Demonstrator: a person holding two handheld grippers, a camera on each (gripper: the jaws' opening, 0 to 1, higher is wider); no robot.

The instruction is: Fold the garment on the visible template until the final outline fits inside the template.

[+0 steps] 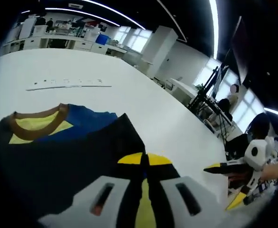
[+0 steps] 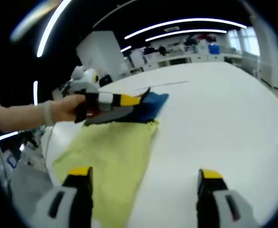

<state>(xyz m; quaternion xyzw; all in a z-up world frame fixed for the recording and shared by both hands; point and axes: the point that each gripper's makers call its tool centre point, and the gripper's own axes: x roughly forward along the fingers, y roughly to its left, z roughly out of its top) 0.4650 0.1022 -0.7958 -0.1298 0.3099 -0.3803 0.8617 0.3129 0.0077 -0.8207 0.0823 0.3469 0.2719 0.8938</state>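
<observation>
The garment (image 1: 58,156) is dark navy with a blue and yellow panel and a brown collar (image 1: 37,124), and it lies on the white table (image 1: 82,66). My left gripper (image 1: 143,160) is shut on a dark fold of it. In the right gripper view a hand holds the left gripper (image 2: 129,100), which lifts the dark edge over the garment's yellow-green side (image 2: 113,154). My right gripper (image 2: 144,173) stands wide open above the table beside the yellow cloth and holds nothing. It also shows at the right (image 1: 223,186), jaws apart. A thin template line (image 1: 68,85) runs beyond the garment.
The white table's bare top (image 2: 224,109) stretches wide beside the garment. Its edge (image 1: 196,123) drops off toward desks, stands and a seated person (image 1: 231,97). Shelves and boxes (image 1: 77,38) line the far wall.
</observation>
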